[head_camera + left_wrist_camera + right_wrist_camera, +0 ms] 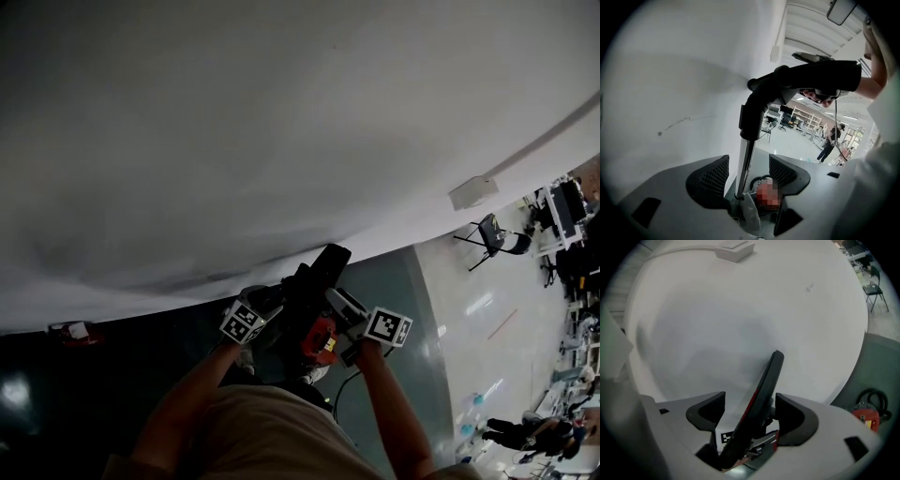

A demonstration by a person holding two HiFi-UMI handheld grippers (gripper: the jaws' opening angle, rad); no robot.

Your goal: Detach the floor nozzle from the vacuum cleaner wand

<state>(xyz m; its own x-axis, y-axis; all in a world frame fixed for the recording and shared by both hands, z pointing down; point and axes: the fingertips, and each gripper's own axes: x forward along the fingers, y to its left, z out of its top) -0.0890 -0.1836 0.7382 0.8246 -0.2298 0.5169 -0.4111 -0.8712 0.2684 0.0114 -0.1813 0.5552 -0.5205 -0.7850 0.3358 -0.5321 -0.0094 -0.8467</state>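
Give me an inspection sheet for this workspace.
Surface: dark floor, white wall.
Job's things: vacuum between both grippers; metal wand; flat black part, maybe the nozzle.
Clutter: small red-and-white item by the wall.
Grippers: left gripper open around the wand; right gripper open around the black part.
Cables: black cord below the vacuum.
Surroundings: chair, desks, person.

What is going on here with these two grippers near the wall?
A person works on a vacuum cleaner beside a white wall, one gripper in each hand. The left gripper has the metal wand between its open jaws. The right gripper stands open around a black, red-edged part, perhaps the floor nozzle.
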